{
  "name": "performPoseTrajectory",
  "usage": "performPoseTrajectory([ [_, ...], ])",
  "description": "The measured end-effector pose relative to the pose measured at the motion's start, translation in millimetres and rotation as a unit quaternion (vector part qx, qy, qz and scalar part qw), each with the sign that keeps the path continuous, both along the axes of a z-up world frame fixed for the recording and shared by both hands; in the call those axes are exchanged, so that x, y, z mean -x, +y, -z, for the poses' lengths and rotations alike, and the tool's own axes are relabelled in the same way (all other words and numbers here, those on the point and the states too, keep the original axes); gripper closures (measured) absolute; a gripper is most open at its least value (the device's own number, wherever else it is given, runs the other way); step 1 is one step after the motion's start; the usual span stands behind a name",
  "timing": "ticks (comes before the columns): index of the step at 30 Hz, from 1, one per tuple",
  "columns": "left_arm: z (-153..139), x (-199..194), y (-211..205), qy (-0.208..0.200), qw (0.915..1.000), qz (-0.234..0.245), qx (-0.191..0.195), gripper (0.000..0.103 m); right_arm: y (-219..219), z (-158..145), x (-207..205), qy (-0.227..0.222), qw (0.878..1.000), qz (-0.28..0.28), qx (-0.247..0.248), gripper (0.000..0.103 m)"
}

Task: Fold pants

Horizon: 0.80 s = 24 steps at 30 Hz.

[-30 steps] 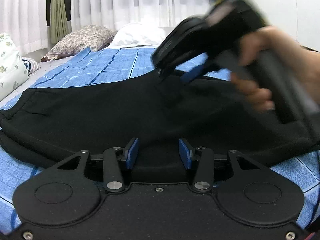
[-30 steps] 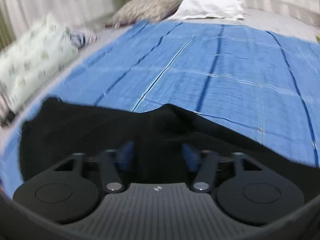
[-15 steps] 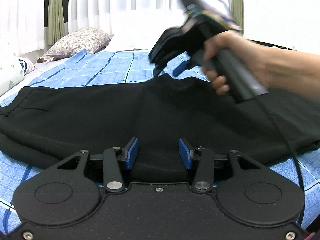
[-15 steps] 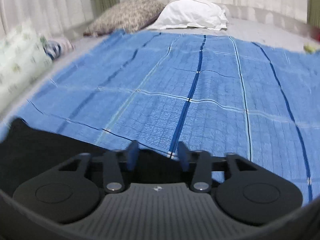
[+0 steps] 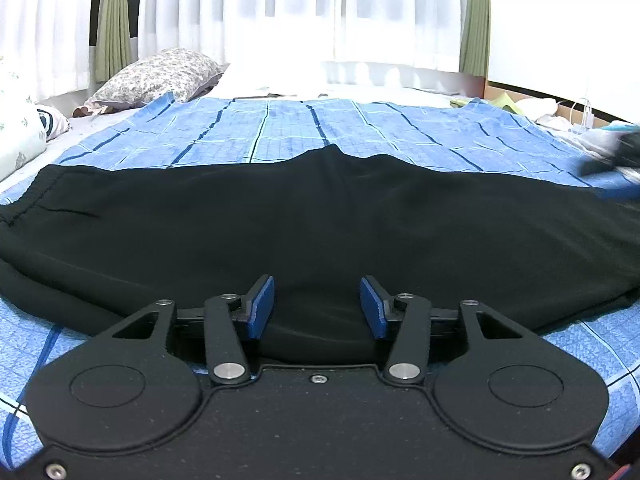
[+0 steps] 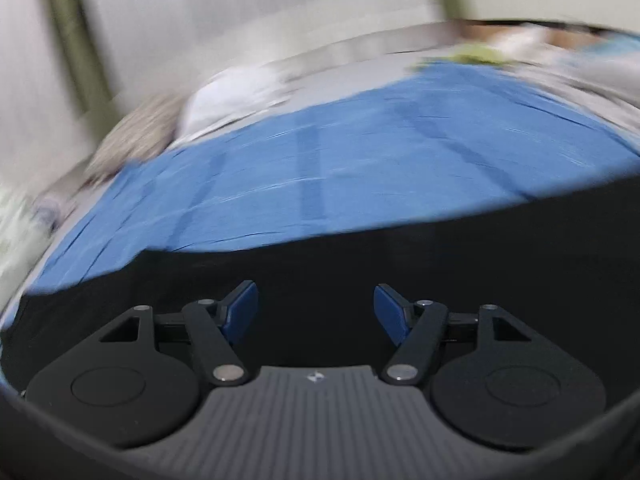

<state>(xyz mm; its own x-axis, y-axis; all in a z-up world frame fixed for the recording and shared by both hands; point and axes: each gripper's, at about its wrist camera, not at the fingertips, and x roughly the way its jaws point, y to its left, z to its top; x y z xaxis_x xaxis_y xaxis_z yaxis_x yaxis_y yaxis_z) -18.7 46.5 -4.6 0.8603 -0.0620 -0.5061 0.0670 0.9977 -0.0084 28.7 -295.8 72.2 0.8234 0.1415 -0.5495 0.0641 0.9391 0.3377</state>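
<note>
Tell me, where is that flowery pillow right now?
In the left wrist view the floral pillow lies at the upper left, at the far end of the blue striped bedspread, below the white curtains and beyond the black pants.

No readable text, label, brand name or number shows in either view. The only mark is a small pale emblem (image 6: 315,377), low and central in the right wrist view, on the ribbed grey gripper body; it carries no letters.
</note>
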Motion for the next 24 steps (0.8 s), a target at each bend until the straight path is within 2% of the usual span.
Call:
performPoseTrajectory([
  [4, -0.2, -1.4, -0.7, 0.003, 1.0, -0.002, -0.004, 0.055, -71.5, 5.2, 58.0, -0.011, 0.992, 0.119, -0.042, 0.025],
  [6, -0.2, -1.9, -0.9, 0.004, 1.0, -0.004, -0.003, 0.053, -100.6, 9.7, 85.0, -0.022, 0.983, 0.174, -0.057, 0.025],
  [10, 0.3, -3.0, -1.0, 0.006, 1.0, -0.005, -0.002, 0.052, -139.6, 20.6, 117.6, -0.039, 0.965, 0.247, -0.079, 0.025],
  [15, 0.8, -3.2, -0.6, 0.006, 1.0, -0.006, -0.001, 0.051, -175.0, 39.3, 126.5, -0.052, 0.951, 0.281, -0.119, 0.027],
  [18, 1.4, -2.8, -0.5, 0.004, 1.0, -0.005, -0.003, 0.05, -186.0, 43.5, 114.6, -0.055, 0.949, 0.285, -0.12, 0.027],
  [21, 1.4, -2.7, -0.6, 0.004, 1.0, -0.006, -0.001, 0.05, -202.8, 53.0, 102.1, -0.059, 0.944, 0.291, -0.145, 0.028],
  [24, 1.1, -2.4, -0.4, 0.003, 1.0, -0.006, -0.001, 0.05, -218.5, 58.4, 99.7, -0.062, 0.932, 0.308, -0.18, 0.034],
])
